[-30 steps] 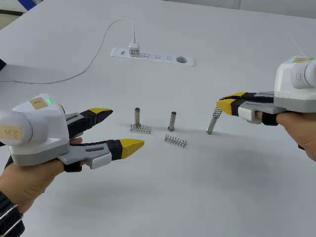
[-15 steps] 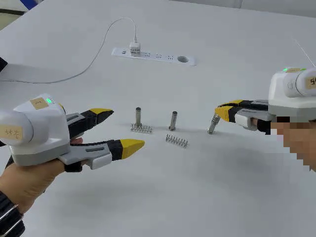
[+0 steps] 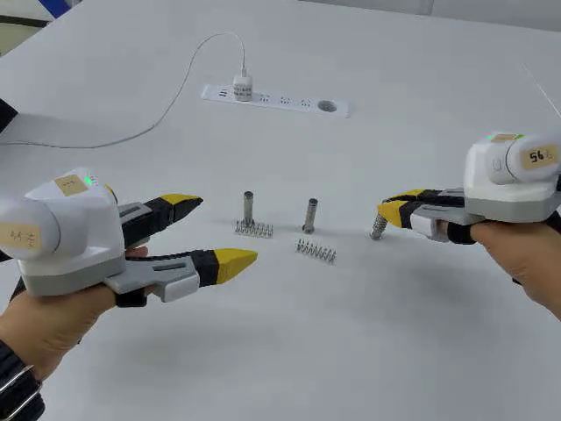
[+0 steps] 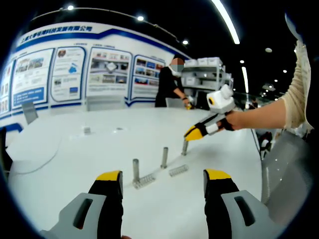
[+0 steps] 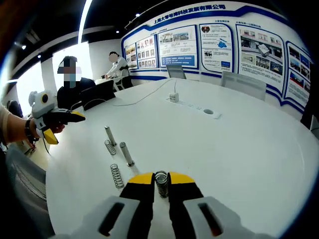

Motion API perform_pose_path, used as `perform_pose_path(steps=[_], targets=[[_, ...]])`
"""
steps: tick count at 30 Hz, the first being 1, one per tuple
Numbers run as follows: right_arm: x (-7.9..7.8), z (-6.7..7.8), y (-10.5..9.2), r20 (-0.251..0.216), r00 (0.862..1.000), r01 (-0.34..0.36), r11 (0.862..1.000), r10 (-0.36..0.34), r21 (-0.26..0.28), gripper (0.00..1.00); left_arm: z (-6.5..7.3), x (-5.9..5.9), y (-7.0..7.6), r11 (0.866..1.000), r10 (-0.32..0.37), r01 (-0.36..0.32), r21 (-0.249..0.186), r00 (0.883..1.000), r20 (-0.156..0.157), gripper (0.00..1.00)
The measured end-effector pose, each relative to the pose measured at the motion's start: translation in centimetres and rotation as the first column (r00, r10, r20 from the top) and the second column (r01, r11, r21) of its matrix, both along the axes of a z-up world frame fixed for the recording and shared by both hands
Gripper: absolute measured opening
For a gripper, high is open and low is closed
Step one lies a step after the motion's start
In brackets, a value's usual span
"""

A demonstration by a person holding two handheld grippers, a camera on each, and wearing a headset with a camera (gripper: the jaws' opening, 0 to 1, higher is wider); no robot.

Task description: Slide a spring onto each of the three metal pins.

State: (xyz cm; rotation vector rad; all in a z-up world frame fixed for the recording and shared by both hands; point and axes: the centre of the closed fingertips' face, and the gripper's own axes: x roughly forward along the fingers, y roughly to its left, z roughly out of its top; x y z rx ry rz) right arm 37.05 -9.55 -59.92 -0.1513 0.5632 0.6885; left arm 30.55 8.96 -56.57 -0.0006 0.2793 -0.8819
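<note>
Head view: three pins [image 3: 248,203], three springs [image 3: 315,252]; right claw [image 3: 383,213] seemingly clamps one spring [image 3: 379,227]; left claw [image 3: 221,230] released.

A white power strip [image 3: 272,100] lies near the far side of a broad white worktop [image 3: 351,351], a white charger [image 3: 243,86] plugged into one end and its thin cable [image 3: 123,139] looping off toward the left edge. In the right gripper view, blue-framed display boards [image 5: 199,47] line the curved wall behind a row of grey chairs [image 5: 239,82], while a person in dark clothes [image 5: 75,82] sits at the worktop's far side and another [image 5: 117,67] stands beyond. In the left gripper view, a standing person [image 4: 169,84] works beside shelving stacked with boxes [image 4: 204,74] under strip ceiling lights [image 4: 227,20].
</note>
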Motion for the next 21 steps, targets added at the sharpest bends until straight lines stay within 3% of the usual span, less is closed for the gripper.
perform_pose_path(steps=[12,21], targets=[[-0.4,-1.2,-0.1,-0.018,1.0,0.003,1.0,-0.004,-0.016,0.11,0.2,0.0,0.1,1.0,0.003,-0.003,-0.003,1.0,0.003,0.66],[-0.3,-1.1,-0.1,-0.016,1.0,0.007,1.0,-0.007,-0.018,0.12,0.2,0.1,0.1,1.0,0.003,-0.003,-0.004,1.0,0.004,0.66]])
